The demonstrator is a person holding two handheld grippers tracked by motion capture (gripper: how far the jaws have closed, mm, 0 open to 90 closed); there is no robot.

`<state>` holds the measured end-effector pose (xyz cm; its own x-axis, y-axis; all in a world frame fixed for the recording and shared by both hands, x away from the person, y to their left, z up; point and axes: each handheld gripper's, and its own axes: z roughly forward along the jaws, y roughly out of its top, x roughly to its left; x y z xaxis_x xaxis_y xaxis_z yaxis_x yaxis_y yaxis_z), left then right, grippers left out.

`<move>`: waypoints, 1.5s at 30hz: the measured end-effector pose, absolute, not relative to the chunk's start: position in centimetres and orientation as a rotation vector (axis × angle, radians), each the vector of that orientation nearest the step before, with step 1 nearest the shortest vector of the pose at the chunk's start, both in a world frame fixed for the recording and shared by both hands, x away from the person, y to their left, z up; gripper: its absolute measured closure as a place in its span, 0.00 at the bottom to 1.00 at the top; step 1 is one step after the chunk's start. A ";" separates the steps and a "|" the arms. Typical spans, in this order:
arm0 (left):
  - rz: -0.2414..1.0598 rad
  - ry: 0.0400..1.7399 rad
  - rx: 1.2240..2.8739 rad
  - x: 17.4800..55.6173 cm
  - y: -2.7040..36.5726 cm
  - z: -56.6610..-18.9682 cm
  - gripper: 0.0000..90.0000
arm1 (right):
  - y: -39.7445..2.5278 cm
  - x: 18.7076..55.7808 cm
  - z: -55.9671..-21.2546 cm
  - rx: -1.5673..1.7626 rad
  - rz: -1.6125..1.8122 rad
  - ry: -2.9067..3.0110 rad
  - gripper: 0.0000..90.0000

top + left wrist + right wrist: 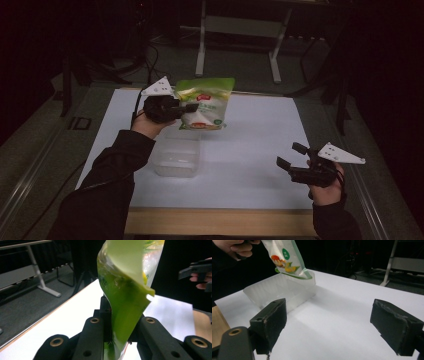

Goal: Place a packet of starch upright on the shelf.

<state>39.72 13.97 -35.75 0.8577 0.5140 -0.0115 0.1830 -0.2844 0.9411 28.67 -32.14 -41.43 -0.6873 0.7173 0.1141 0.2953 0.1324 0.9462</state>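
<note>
My left gripper (186,108) was clamped on the edge of a soft green-and-white plastic snack pouch (204,102); in the left gripper view the jaws pinched the green film (125,307) between them. The pouch hung in the air, tilted, above the far end of a clear, shallow rectangular plastic container (177,158) that sat on the white table sheet (250,150), left of centre. My right gripper (291,156) rested near the right edge, well apart from both, jaws spread wide and holding nothing; its own view showed the pouch's lower corner (287,261) just over the container's far wall (284,287).

Judgement: the step in hand was carrying the pouch to the container. The next move would call for lowering it squarely inside the walls before letting go, since the limp film could catch on the rim.
</note>
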 end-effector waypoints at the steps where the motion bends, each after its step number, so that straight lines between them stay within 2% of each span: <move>1: 0.356 0.532 1.856 39.9 14.4 -36.0 0.89 | -32.1 28.7 -41.5 0.975 1.565 2.055 0.15; 17: 0.313 0.609 1.852 42.7 19.8 -40.8 0.89 | -31.8 29.1 -42.3 0.985 1.556 2.093 0.15; 30: 0.265 0.627 1.873 43.3 20.6 -43.1 0.89 | -31.7 29.1 -42.7 0.993 1.561 2.106 0.15; 37: 0.278 0.610 2.018 43.3 19.0 -44.5 0.90 | -31.7 29.1 -42.8 0.995 1.570 2.108 0.15; 45: 0.233 0.663 1.993 43.6 20.4 -46.3 0.90 | -31.8 29.1 -43.1 0.997 1.577 2.119 0.15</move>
<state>43.61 20.41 -46.29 0.8325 0.5427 -0.1110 0.3540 -0.3671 0.8602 29.11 -31.83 -43.08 -0.7066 0.6916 0.1500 0.3419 0.1481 0.9280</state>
